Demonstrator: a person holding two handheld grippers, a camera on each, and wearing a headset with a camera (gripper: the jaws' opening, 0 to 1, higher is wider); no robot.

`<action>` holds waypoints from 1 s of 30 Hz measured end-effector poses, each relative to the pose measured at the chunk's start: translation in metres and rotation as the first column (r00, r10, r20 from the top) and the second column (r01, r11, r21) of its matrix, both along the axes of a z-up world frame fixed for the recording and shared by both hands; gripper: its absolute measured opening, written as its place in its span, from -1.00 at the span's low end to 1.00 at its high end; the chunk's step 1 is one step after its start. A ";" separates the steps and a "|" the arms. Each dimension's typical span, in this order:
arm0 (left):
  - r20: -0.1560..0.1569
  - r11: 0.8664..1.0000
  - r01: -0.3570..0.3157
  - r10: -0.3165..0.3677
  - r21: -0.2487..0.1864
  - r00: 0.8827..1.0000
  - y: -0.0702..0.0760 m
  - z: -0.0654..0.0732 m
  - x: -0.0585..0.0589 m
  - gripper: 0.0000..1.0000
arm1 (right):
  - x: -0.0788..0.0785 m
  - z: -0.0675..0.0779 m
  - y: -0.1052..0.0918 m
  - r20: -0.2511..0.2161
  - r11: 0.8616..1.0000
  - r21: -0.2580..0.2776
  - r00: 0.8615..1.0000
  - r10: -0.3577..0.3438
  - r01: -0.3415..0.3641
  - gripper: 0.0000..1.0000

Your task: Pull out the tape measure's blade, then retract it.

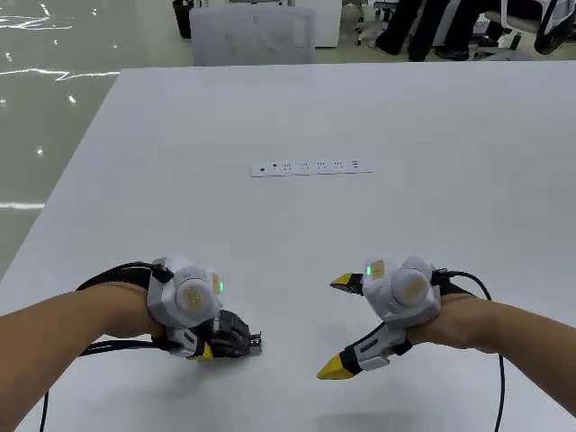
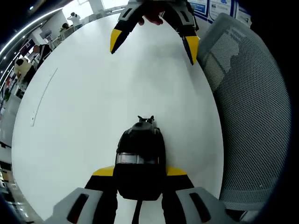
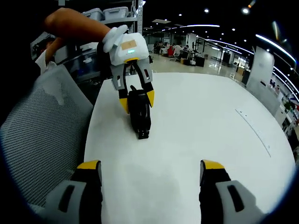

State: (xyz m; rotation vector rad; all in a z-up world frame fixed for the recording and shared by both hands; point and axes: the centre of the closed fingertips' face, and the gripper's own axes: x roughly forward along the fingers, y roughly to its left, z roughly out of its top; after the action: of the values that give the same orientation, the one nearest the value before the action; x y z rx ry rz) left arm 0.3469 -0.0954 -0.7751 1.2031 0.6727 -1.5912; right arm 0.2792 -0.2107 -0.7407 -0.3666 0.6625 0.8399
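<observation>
Left claw [image 2: 140, 171] pinches the tape measure [image 2: 140, 154] down on the worktop [image 1: 360, 117] as our anchor, hook [image 2: 145, 119] pointing ahead. Right claw [image 1: 337, 326] sits spread wide opposite, apart from the hook; we'd say it's lined up to pull.

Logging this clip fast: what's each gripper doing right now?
Left gripper: closed on the black tape measure.
Right gripper: open, holding nothing.

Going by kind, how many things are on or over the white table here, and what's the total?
Grippers: 2, the left gripper and the right gripper
Black tape measure: 1, clamped in the left gripper
White socket strip: 1
Total: 4
</observation>
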 end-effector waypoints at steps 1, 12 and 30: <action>0.000 1.000 0.000 0.000 0.000 1.000 0.000 0.000 0.000 -0.32 | 0.002 -0.001 0.003 0.004 1.000 0.004 1.000 0.000 0.000 0.71; -0.009 1.000 -0.001 0.001 -0.009 1.000 0.000 0.000 0.000 -0.33 | 0.019 -0.032 0.052 -0.075 0.999 -0.005 0.996 0.053 -0.053 0.23; -0.016 0.999 -0.018 0.017 -0.043 1.000 -0.001 0.001 0.000 -0.33 | 0.045 -0.051 0.078 -0.104 0.993 -0.045 0.989 0.101 -0.106 -0.49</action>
State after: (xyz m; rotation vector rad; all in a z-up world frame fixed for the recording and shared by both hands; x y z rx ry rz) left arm 0.3468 -0.0961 -0.7742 1.1515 0.6545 -1.5947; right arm 0.3240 -0.1324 -0.7915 -0.4087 0.7648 0.9471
